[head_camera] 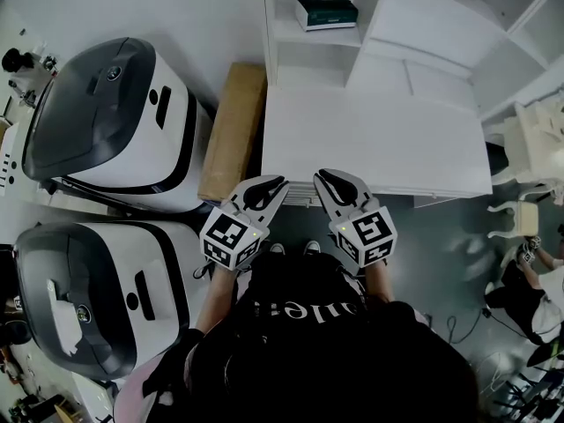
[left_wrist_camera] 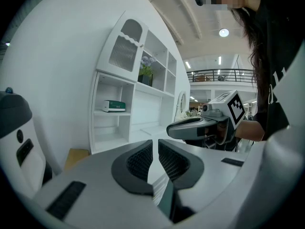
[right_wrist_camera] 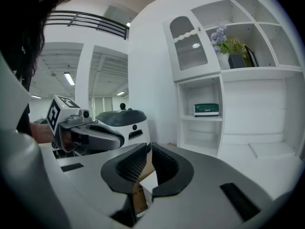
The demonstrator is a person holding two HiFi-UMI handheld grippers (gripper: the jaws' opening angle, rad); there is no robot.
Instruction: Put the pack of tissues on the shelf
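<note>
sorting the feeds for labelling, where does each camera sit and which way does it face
Head view: on the person's head, steeply down at the left gripper, right gripper and counter; torso and forearms show.
Left gripper view: on the left gripper, along its shut jaws toward the shelf; the right gripper shows at right.
Right gripper view: on the right gripper, along its shut jaws toward that shelf; left gripper at left.
Shared: all show the tissue pack on the shelf.

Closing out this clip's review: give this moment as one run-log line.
pack of tissues: on shelf | left gripper: shut, empty | right gripper: shut, empty
</note>
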